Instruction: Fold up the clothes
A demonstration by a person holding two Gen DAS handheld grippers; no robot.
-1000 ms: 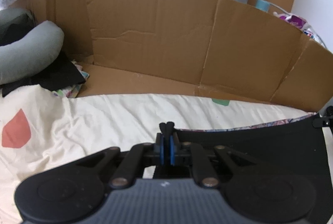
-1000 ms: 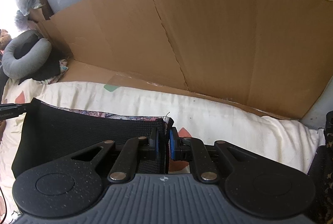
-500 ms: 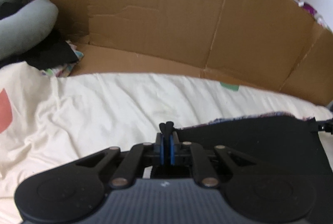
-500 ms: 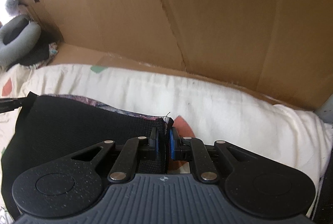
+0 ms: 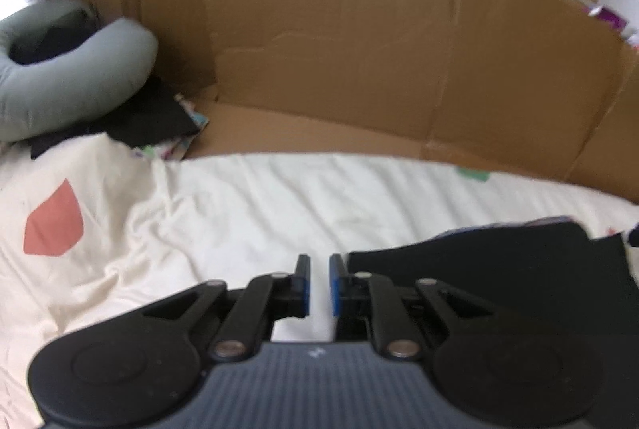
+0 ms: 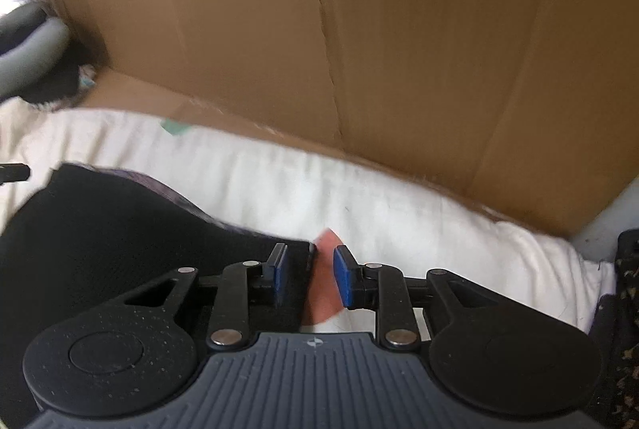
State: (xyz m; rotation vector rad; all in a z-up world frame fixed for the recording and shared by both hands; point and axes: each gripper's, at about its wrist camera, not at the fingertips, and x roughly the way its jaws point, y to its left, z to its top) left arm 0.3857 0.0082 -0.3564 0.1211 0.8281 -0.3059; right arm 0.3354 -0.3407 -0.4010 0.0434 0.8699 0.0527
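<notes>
A black garment (image 5: 499, 269) with a patterned inner side lies flat on the cream bedsheet (image 5: 239, 213). In the left wrist view my left gripper (image 5: 318, 283) is open and empty, just left of the garment's left edge. In the right wrist view the garment (image 6: 120, 237) fills the lower left. My right gripper (image 6: 309, 277) is open, with the garment's right corner lying under its left finger (image 6: 279, 269) and a red patch of the sheet between the fingers.
A brown cardboard wall (image 5: 359, 70) stands along the far edge of the bed, also in the right wrist view (image 6: 359, 50). A grey neck pillow (image 5: 68, 78) and dark clothes (image 5: 151, 117) lie at the far left. Dark patterned fabric (image 6: 623, 329) lies at the right.
Both grippers were shut on the garment's corners and lowered it onto the sheet. Now both have opened and let go; the garment lies on the bed.
</notes>
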